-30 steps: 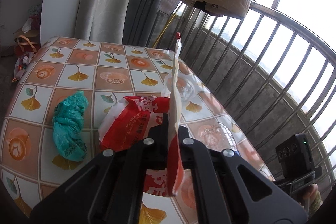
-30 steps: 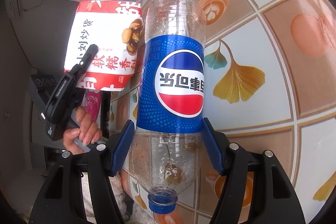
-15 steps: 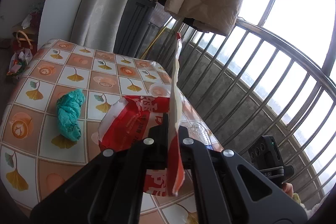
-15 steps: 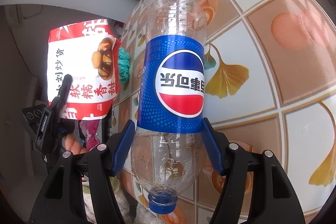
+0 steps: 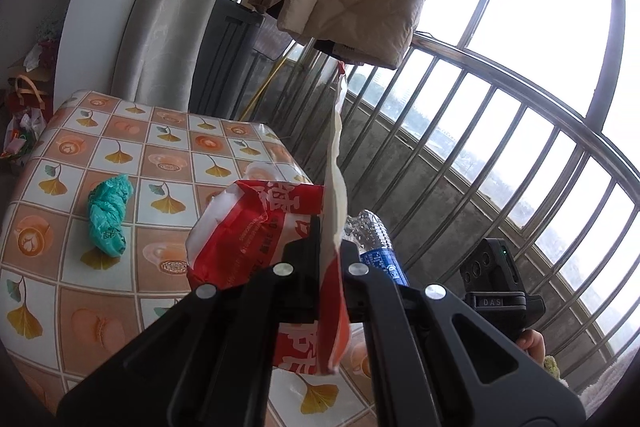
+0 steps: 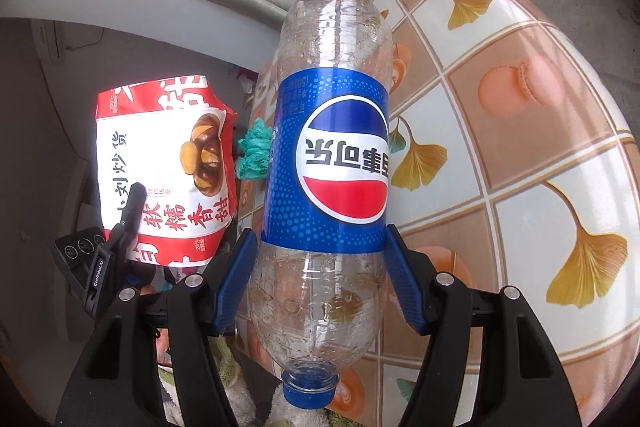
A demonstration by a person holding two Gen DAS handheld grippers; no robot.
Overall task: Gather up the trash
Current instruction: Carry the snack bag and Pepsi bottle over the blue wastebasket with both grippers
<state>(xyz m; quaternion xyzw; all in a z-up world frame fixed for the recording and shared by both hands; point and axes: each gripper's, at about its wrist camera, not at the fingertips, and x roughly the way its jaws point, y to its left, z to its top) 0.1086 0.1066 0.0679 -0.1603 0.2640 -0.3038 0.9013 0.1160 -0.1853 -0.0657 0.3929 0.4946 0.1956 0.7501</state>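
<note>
Tiled table (image 6: 520, 75), bottle (image 6: 332, 163) gripped lengthwise (cap toward camera), right gripper (image 6: 320, 251).

Barred window (image 5: 500, 131), grey curtain (image 5: 168, 11)

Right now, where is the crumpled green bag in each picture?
Left wrist view: the green bag lies on the tablecloth, left of the red snack bag.
Right wrist view: the green bag peeks out between snack bag and bottle.
Shared landmark: the red snack bag.
</note>
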